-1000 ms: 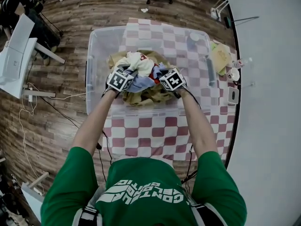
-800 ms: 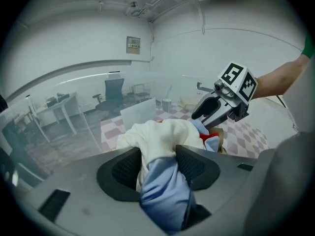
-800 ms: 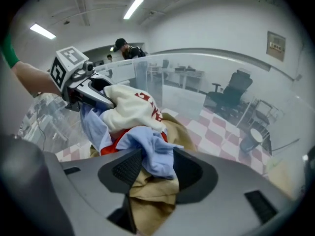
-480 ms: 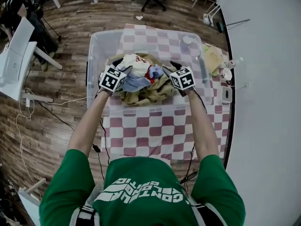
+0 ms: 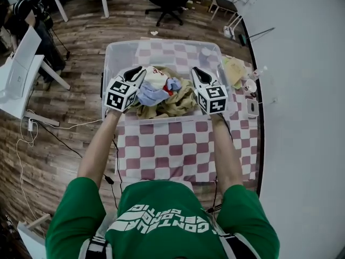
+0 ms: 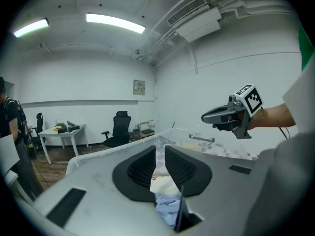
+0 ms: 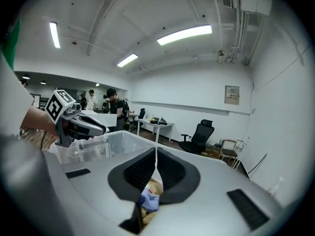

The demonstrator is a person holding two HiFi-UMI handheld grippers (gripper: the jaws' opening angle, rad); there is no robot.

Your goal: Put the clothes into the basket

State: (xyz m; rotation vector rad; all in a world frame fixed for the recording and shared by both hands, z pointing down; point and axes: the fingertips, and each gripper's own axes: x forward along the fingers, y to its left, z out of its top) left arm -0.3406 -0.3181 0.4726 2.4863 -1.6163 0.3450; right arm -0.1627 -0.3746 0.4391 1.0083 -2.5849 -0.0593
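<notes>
Hovering over the basket point(image 5: 116, 46), the left hand-held gripper point(image 5: 136, 70) and right hand-held gripper point(image 5: 195, 71) are closing empty, left slightly parted, right almost together; clothes point(image 5: 170, 99) lie heaped inside the basket.

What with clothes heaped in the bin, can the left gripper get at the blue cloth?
Probably yes: the left gripper, jaws closing empty, hangs beside the blue cloth, uncovered atop the pile.
</notes>
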